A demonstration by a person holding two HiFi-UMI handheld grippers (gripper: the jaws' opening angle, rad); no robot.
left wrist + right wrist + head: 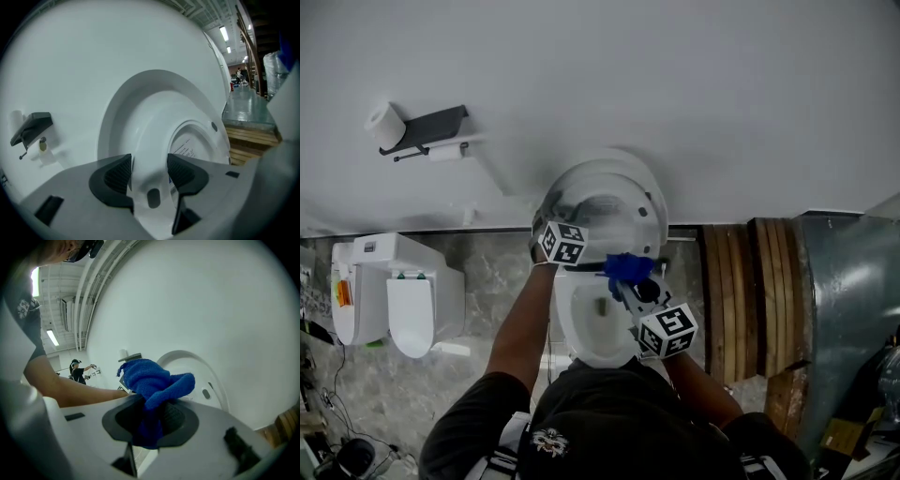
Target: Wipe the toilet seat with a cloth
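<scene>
- The blue cloth (154, 380) is bunched up and pinched between the jaws of the right gripper (152, 420); a thick fold sticks out past the pads and a darker tail hangs down between them
- In the head view the cloth (628, 269) sits at the back right of the toilet bowl (598, 328), just in front of the hinge, with the right gripper (652, 305) slanting in from the bowl's right side
- The toilet seat (197, 140) is tipped up against its lid (140, 108), both leaning back toward the white wall (675, 84); the seat's underside faces out and shows a printed label and an oval bumper (153, 198)
- The left gripper (149, 176) is up at the raised seat, its jaws apart with the seat's white surface showing in the gap; I cannot tell whether the pads touch it
- In the head view the left gripper (562, 242) sits at the left edge of the raised seat, well above the bowl
- On the wall to the left, a dark holder (431, 127) carries a toilet paper roll (387, 125)
- A second white toilet unit (394, 295) lies on the stone floor at far left, well apart from the bowl
- Wooden boards (750, 300) stand on edge to the right of the toilet
</scene>
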